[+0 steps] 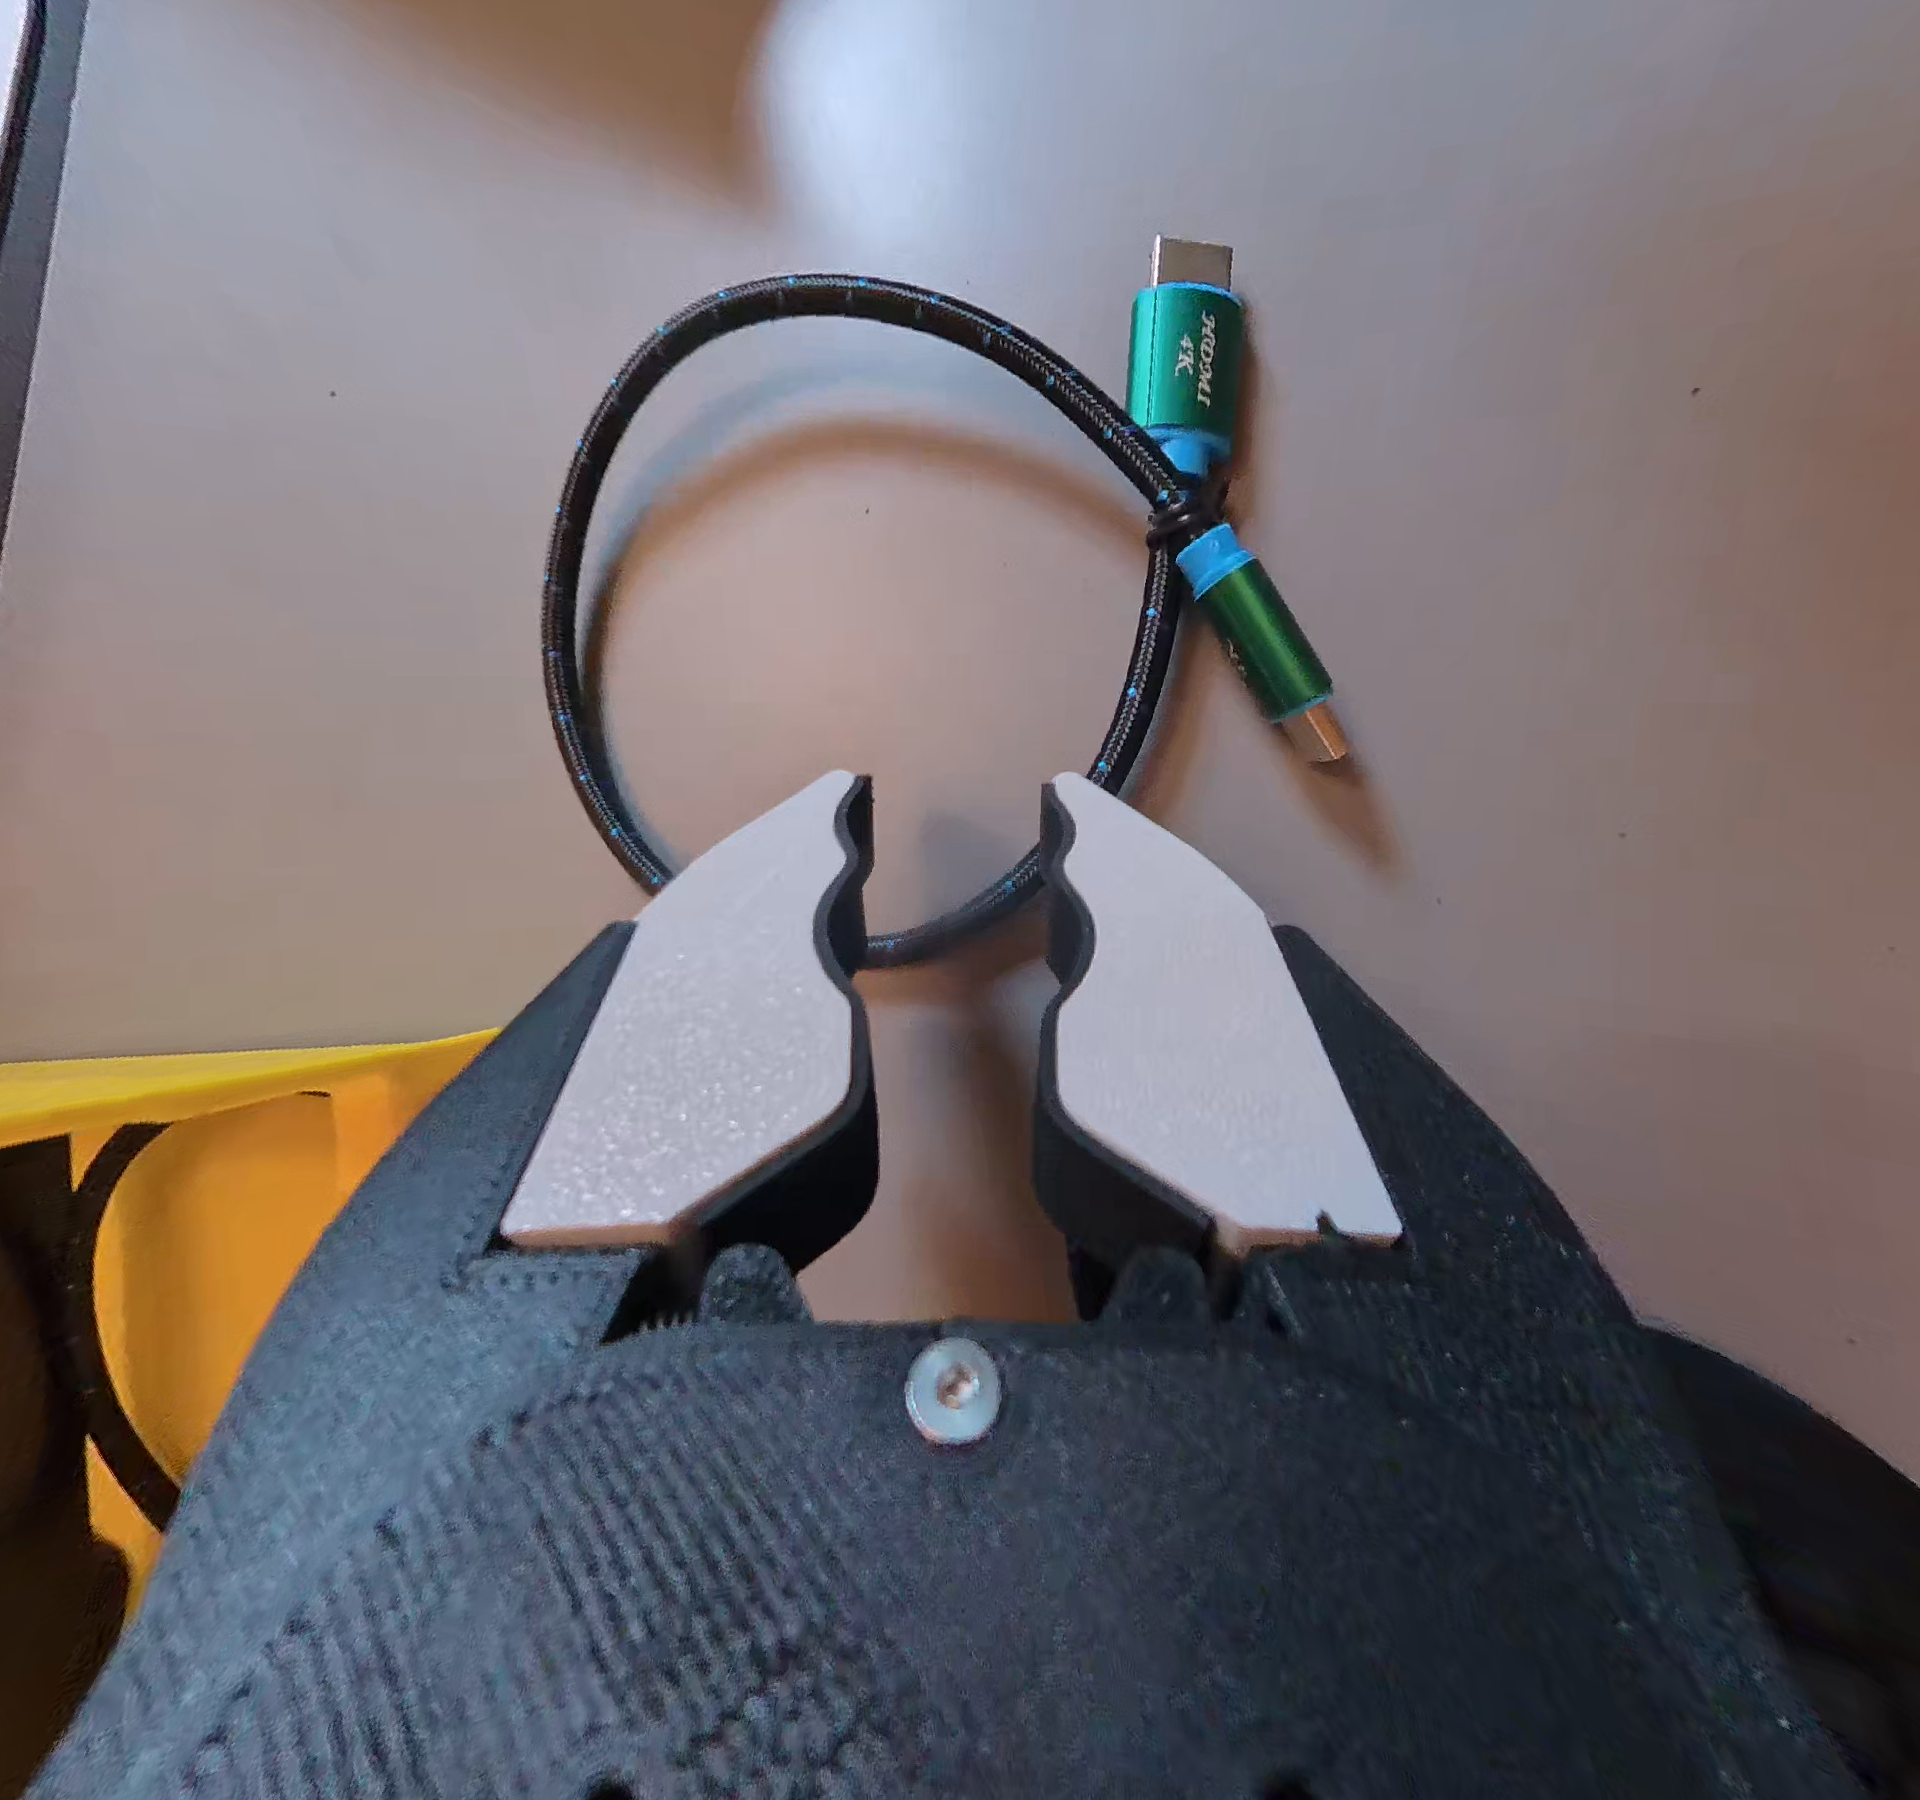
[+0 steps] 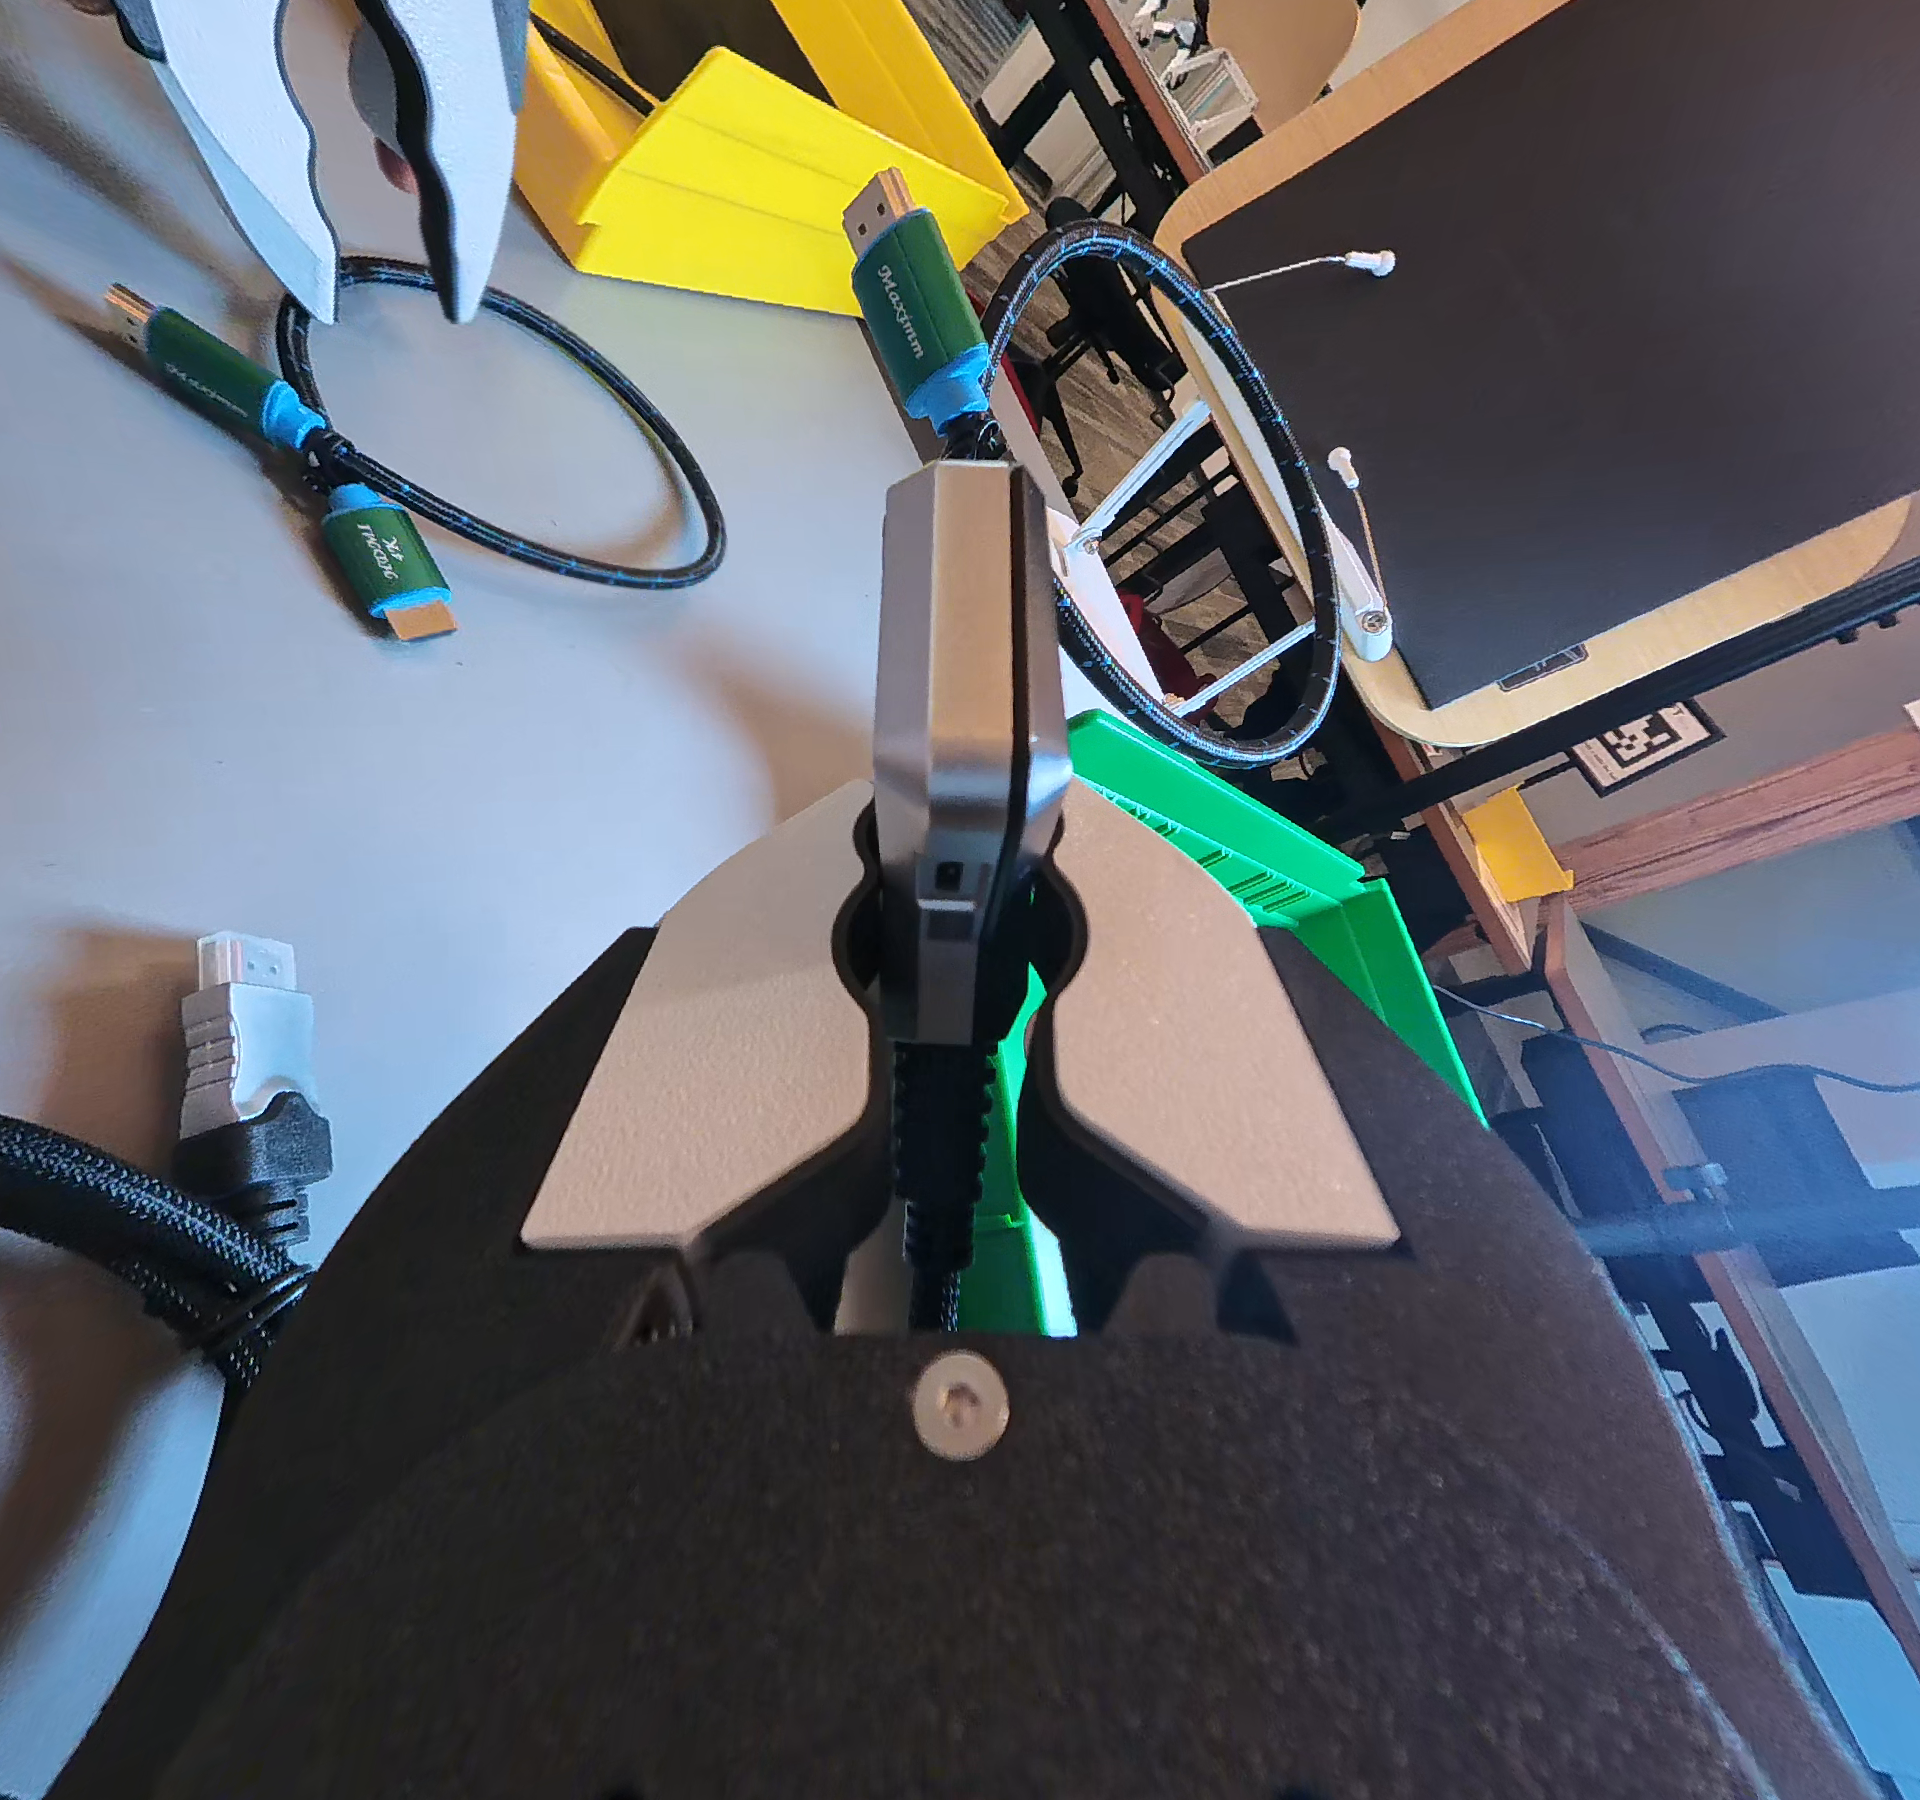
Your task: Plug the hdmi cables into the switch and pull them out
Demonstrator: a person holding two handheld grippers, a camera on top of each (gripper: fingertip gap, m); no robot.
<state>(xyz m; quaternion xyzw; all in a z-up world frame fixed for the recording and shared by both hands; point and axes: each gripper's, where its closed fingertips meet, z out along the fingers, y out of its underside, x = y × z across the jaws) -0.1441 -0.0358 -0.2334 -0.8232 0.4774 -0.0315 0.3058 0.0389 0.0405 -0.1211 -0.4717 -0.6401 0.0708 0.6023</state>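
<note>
Switch (image 2: 961, 711) sits gripped in the right tongs (image 2: 961, 846), one cable (image 2: 1288, 524) plugged in. Second cable (image 1: 831, 545) lies loose on the surface (image 1: 312, 503) beyond the switch, under open, empty left tongs (image 1: 956, 794), not plugged yet.

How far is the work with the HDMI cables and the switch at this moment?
Partly done. One green-ended cable seems already plugged into the far end of the switch, which the right gripper holds raised. In hand: the open left gripper hovers over the second coiled cable on the table. Left: grasp it, plug it in, then pull the cables out.
</note>
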